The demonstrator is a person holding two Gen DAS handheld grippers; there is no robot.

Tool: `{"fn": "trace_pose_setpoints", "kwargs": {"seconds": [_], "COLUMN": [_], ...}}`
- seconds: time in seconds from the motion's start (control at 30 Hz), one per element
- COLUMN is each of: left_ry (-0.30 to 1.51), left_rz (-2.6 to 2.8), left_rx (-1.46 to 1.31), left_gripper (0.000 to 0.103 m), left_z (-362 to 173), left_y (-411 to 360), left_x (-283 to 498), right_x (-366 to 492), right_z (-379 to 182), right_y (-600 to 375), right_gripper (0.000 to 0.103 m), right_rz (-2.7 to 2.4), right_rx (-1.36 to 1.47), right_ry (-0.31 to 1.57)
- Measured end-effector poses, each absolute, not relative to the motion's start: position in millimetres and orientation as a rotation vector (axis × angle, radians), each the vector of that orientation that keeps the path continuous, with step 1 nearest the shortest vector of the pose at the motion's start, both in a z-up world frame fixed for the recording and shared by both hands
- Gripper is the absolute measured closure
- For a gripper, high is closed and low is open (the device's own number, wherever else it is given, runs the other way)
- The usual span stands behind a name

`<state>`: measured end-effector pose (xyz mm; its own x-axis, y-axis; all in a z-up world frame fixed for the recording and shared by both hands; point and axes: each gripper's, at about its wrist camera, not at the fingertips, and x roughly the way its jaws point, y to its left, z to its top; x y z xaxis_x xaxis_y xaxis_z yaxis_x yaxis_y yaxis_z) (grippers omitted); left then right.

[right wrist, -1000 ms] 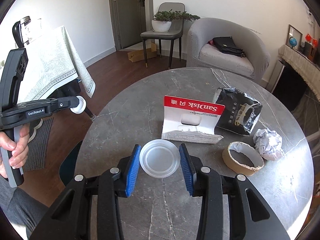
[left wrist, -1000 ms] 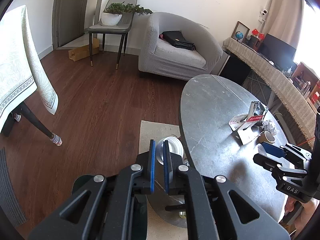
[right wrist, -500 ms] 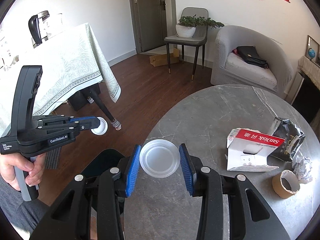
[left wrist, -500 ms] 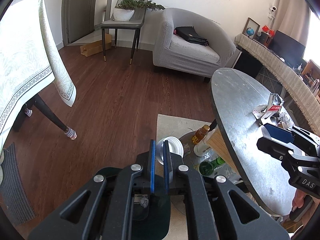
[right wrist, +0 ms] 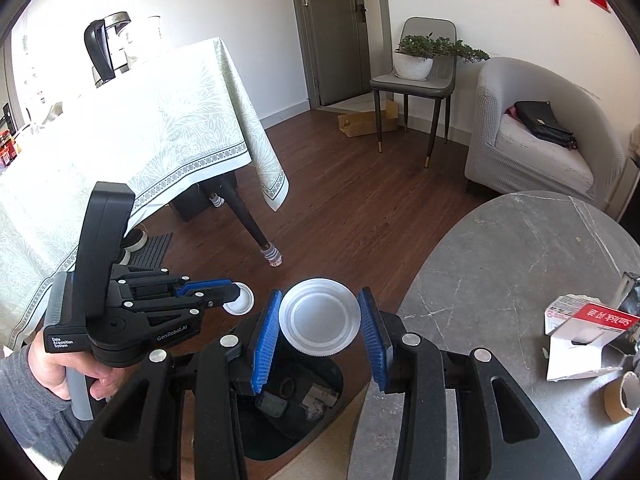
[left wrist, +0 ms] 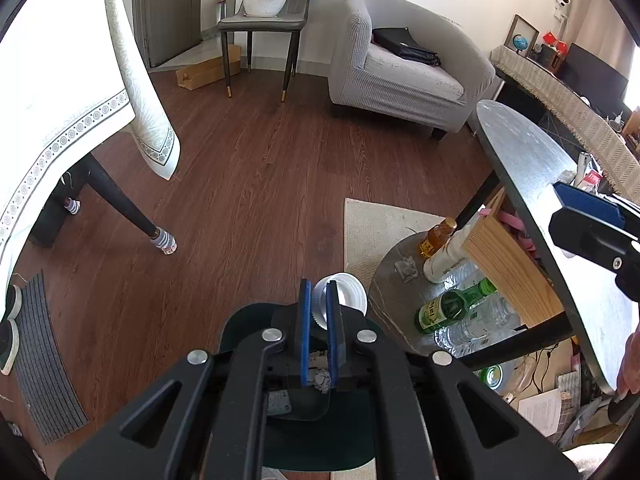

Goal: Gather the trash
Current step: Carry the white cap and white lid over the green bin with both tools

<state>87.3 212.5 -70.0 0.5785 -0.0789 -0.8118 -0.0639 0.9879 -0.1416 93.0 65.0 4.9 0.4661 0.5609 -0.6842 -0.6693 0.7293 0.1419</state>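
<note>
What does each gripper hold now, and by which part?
The left gripper pinches a small white cap by its ribbed rim. The right gripper clamps a larger translucent lid across its opposite edges.

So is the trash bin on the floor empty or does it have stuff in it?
It has stuff in it. The right wrist view looks down into the dark bin, where a few small scraps lie on the bottom.

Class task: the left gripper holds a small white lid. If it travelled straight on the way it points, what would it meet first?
Probably the wooden floor beyond the dark bin; the left gripper has nothing else ahead, though depth is unclear.
</note>
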Motion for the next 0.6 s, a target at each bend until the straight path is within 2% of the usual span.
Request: {"fn": "trace_pose_setpoints", "kwargs": {"seconds": [0.6], "left_ry": [1.191], "left_rz": [-0.036], "left_rx": [-0.152], "left_gripper": [0.095], "left_z": [-171], "left_y": [217], "left_x": [59], "right_x": [88], "right_z": [-28], "right_y": [114], "right_gripper": [0.063], "right_rz": [0.822], "right_rx": [-0.177], "right_ry": [0.869]}}
